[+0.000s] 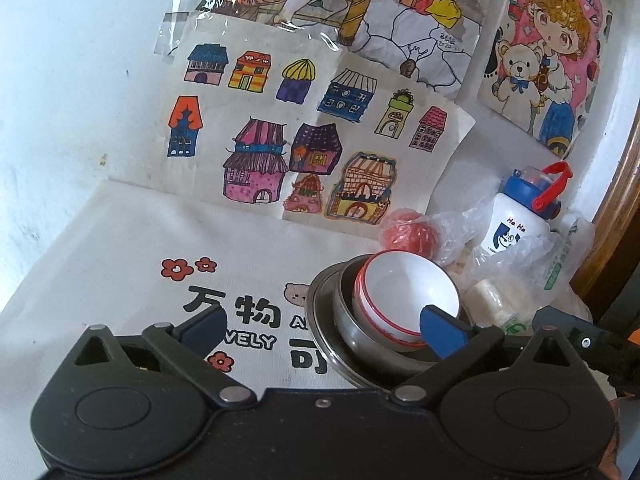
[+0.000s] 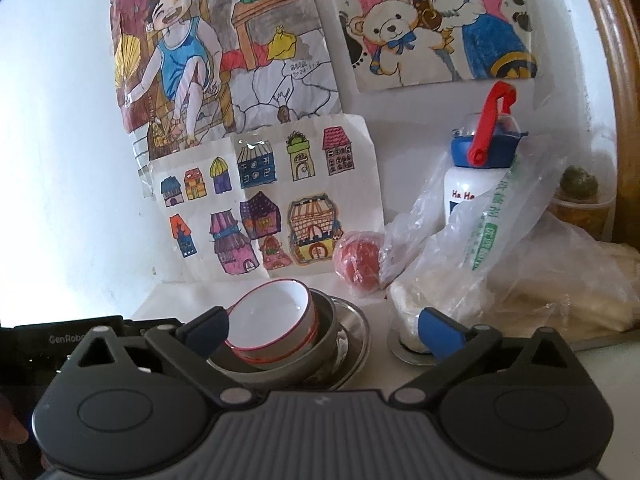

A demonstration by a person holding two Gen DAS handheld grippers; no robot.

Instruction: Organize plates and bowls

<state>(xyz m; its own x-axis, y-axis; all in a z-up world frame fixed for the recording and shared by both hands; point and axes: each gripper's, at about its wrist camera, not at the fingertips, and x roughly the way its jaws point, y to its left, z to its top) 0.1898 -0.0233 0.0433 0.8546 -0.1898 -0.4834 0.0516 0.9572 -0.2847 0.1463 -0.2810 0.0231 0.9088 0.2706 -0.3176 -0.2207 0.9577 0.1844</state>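
Observation:
Two white bowls with red rims (image 1: 404, 300) sit nested and tilted inside a steel bowl (image 1: 350, 334), which stands on a steel plate (image 1: 320, 320). My left gripper (image 1: 322, 328) is open; its right blue finger (image 1: 442, 334) overlaps the white bowls' near rim in the picture, and nothing is gripped. In the right wrist view the same white bowls (image 2: 272, 316), steel bowl (image 2: 326, 340) and plate (image 2: 356, 332) lie just ahead of my open right gripper (image 2: 324, 332), nearer its left finger (image 2: 206, 332). Neither gripper holds anything.
A white bottle with blue lid and red strap (image 2: 480, 176) stands at the back right among crumpled plastic bags (image 2: 480, 264). A wrapped red ball (image 2: 358, 266) lies behind the stack. A printed cloth (image 1: 160, 272) covers the table. Drawings (image 1: 312, 132) hang on the wall.

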